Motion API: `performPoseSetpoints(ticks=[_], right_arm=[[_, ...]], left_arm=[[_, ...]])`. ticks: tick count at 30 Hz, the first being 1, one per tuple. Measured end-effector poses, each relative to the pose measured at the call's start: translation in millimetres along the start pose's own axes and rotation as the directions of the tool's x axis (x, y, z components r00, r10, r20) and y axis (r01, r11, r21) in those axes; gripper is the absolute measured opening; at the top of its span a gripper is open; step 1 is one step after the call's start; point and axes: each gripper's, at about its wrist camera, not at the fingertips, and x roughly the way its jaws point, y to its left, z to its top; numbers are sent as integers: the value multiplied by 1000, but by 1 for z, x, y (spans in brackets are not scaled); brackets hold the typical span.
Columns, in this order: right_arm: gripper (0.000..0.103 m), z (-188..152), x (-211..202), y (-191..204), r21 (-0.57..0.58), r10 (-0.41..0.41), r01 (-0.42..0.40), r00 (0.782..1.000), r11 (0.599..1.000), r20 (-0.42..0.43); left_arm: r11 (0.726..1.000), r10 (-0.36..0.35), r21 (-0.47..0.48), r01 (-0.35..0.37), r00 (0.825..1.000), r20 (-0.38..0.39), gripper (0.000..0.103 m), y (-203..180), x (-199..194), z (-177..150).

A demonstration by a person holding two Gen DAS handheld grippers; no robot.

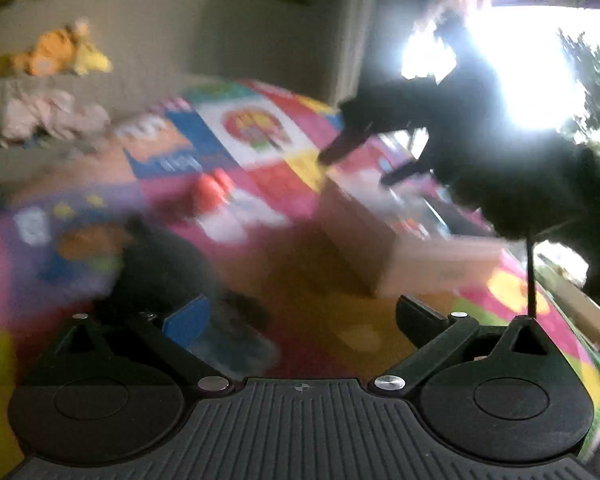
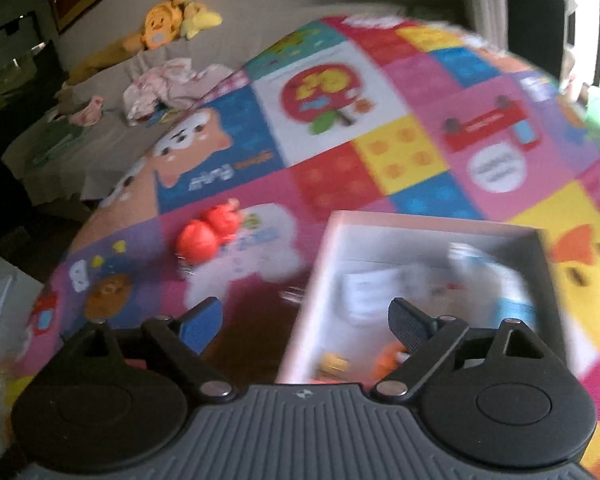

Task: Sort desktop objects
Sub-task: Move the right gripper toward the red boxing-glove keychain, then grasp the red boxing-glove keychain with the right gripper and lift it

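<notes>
My right gripper (image 2: 304, 322) is spread wide with nothing between its fingers, hanging over the near left corner of the open white box (image 2: 416, 224) at lower right of its view. Small items lie blurred inside the box. The red toy (image 2: 208, 232) sits on the colourful play mat (image 2: 412, 152), left of the box and apart from it. My left gripper (image 1: 300, 320) is also spread; a dark blurred thing (image 1: 168, 264) lies by its left finger, and I cannot tell whether it touches.

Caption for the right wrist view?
Open right claw above a box of small items, red toy on colourful mat.
</notes>
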Motion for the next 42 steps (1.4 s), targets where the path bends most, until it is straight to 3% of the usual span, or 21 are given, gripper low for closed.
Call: performPoseSetpoints(ticks=[5, 7, 11, 12, 14, 16, 20, 25, 30, 36, 37, 38, 40, 42], right_arm=[[90, 40, 70, 45, 74, 64, -58, 996, 996, -69], [90, 52, 102, 57, 121, 66, -57, 995, 991, -74], [90, 67, 165, 74, 137, -13, 28, 995, 990, -103], [87, 67, 179, 77, 126, -44, 59, 992, 990, -119], [68, 66, 187, 83, 94, -73, 85, 989, 992, -128], [47, 62, 178, 91, 42, -44, 50, 990, 998, -130], [47, 49, 126, 93, 6, 61, -60, 990, 998, -126], [47, 5, 18, 83, -112, 177, -183, 982, 977, -65], [47, -56, -54, 56, -177, 159, -155, 987, 972, 8], [48, -131, -83, -5, -105, 56, -52, 998, 993, 40], [49, -141, -86, -14, -80, 41, -38, 998, 996, 39], [66, -151, -90, -24, -47, 35, -32, 998, 998, 56], [83, -168, -99, -42, 9, 9, -9, 997, 1000, 82], [90, -182, -106, -55, 41, -14, 10, 993, 999, 114]], left_arm=[[993, 88, -78, -84, 995, 46, 103, 35, -6, 2], [992, 91, -95, -86, 994, 56, 103, 38, -7, -4], [986, 71, -159, -58, 994, 77, 103, 47, -11, -4], [983, 71, -178, -56, 994, 78, 103, 49, -11, -5], [979, 51, -203, -33, 995, 83, 103, 54, -12, -5], [976, 31, -220, -12, 996, 86, 103, 57, -13, -5], [975, 30, -221, -11, 996, 81, 103, 57, -14, -6], [980, 21, -198, -1, 995, 98, 103, 53, -15, -6], [995, -25, -91, 35, 993, 114, 103, 34, -19, -7], [993, -93, 79, 92, 995, 17, 103, -11, -19, -13], [988, -96, 118, 95, 995, 5, 103, -18, -19, -14], [982, -104, 157, 104, 995, -5, 103, -26, -20, -15], [968, -126, 217, 128, 992, -22, 103, -40, -22, -15], [954, -157, 250, 164, 986, -49, 103, -49, -23, -15]])
